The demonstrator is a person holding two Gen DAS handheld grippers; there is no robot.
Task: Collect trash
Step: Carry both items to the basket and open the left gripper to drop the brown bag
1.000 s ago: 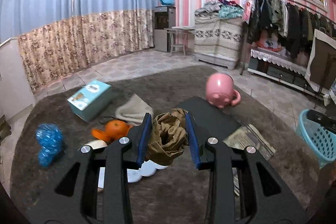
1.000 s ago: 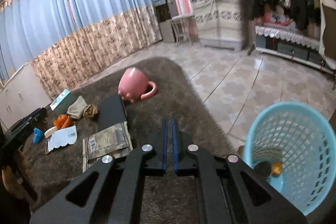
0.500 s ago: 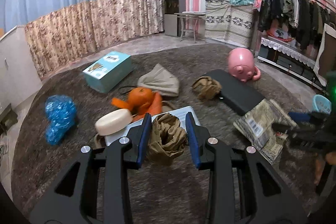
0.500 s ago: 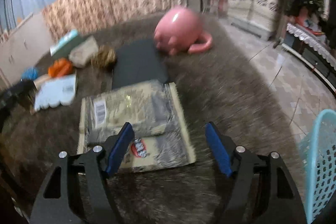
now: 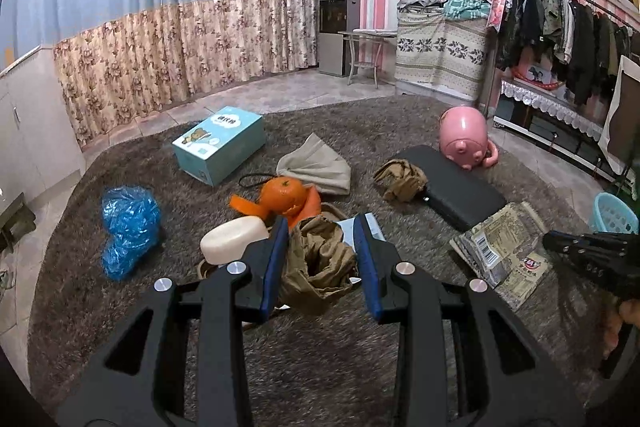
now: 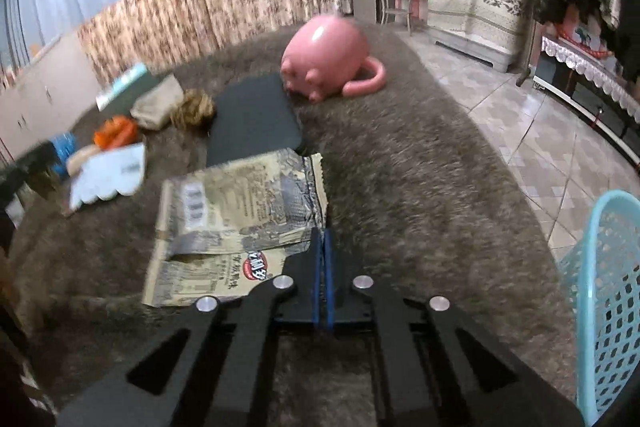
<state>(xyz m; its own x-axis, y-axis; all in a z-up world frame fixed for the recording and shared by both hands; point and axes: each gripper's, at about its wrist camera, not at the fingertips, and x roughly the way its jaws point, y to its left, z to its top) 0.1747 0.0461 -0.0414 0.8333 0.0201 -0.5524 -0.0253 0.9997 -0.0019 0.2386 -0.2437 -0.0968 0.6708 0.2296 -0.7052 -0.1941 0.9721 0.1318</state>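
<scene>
Left gripper (image 5: 320,259): clamped on brown wad (image 5: 320,263), soft, light, crushable.
Right gripper (image 6: 322,247): jaws together, apparently pinching near edge of foil wrapper (image 6: 240,211); thin, slippery, likely floppy, so grip the edge. Basket (image 6: 608,303) right.

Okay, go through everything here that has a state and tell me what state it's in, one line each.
left gripper: shut on crumpled brown paper.
right gripper: shut on the snack wrapper edge.
snack wrapper: flat on the rug, torn open.
pink pig mug: tipped over.
orange: partly peeled.
teal box: closed, lying flat.
blue basket: upright.
</scene>
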